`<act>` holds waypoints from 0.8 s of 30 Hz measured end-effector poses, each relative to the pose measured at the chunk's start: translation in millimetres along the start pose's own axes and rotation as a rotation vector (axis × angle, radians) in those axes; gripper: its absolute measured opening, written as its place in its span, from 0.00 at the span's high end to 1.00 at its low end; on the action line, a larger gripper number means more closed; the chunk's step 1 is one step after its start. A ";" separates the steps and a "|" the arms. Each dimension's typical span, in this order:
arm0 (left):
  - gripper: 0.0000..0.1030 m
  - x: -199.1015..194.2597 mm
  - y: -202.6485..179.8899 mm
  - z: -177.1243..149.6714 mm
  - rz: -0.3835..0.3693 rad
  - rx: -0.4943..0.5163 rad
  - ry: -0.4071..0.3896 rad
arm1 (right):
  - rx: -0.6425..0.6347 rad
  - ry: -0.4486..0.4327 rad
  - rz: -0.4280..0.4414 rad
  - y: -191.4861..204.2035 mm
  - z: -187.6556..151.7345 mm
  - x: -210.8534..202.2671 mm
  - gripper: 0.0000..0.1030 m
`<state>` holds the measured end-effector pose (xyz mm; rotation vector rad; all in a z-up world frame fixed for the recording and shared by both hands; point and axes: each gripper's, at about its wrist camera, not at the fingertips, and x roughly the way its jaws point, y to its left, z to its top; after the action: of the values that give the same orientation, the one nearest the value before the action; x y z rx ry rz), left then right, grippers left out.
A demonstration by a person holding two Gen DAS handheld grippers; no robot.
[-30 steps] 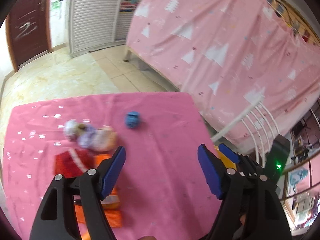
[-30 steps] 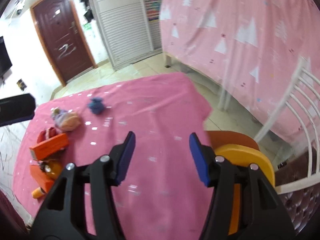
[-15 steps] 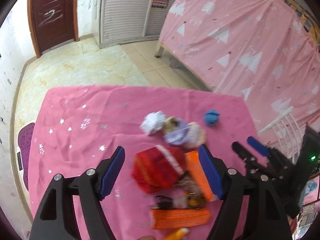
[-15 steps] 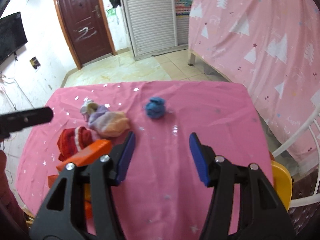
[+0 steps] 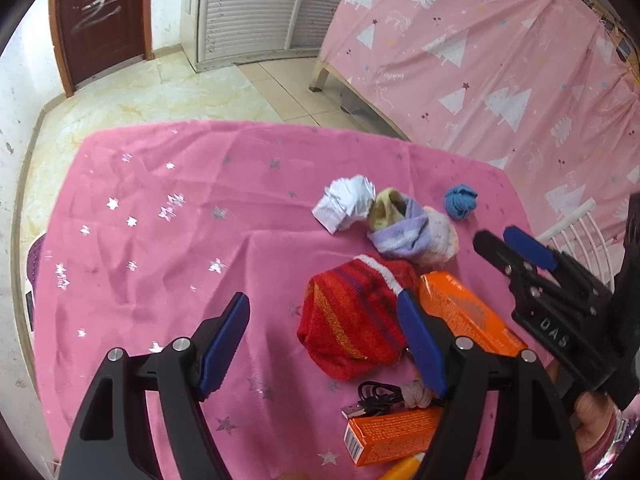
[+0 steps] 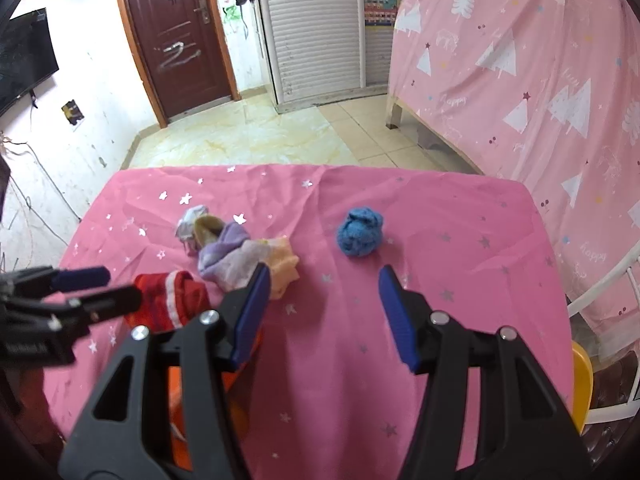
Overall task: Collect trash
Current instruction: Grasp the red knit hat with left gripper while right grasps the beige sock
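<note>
On the pink starred tablecloth [image 5: 160, 240] lie a crumpled white paper [image 5: 346, 202], a blue crumpled ball [image 5: 461, 201], a purple and peach cloth bundle [image 5: 412, 232], a red striped cloth [image 5: 352, 320] and two orange boxes [image 5: 468, 316]. My left gripper [image 5: 323, 299] hovers open above the cloth, its right finger over the red cloth's edge. My right gripper [image 6: 324, 273] hangs short of the blue ball [image 6: 359, 232]; its jaws are opening with nothing between them. Each gripper shows in the other's view, the right [image 5: 496, 236] and the left [image 6: 120, 285].
A black USB cable [image 5: 372, 398] lies between the orange boxes. A yellow seat [image 6: 582, 376] and a white railing [image 6: 600, 280] stand off the table's right edge. A bed draped in pink sheet [image 6: 520, 80] fills the right; tiled floor [image 6: 248, 136] lies beyond.
Both views have swung left, bringing the pile of items toward the middle. The left gripper has dropped closer to the red cloth. The right gripper's jaws stand wider than before.
</note>
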<state>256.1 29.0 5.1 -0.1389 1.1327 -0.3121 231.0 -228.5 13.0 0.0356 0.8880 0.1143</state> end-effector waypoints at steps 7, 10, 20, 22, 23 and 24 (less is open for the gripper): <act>0.52 18.5 -12.3 -4.8 -0.031 0.052 0.023 | -0.024 0.013 0.044 16.1 11.3 13.6 0.39; 0.68 24.4 -18.2 -10.4 -0.009 0.087 0.012 | -0.043 0.019 0.062 24.8 17.5 20.5 0.39; 0.89 10.6 -23.1 -21.0 0.021 0.134 -0.032 | -0.074 0.094 0.115 40.2 21.0 49.7 0.39; 0.89 5.0 -20.4 -22.6 0.025 0.132 -0.039 | -0.073 0.100 0.126 40.6 18.8 50.9 0.39; 0.89 1.9 -16.3 -24.2 0.027 0.130 -0.040 | -0.077 0.104 0.133 41.0 16.5 50.9 0.40; 0.89 0.0 -15.1 -25.6 0.033 0.130 -0.040 | -0.082 0.103 0.135 41.5 14.6 50.1 0.42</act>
<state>230.3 15.9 -1.6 -0.0113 1.0708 -0.3514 270.1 -181.3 -13.3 0.0134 0.9833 0.2806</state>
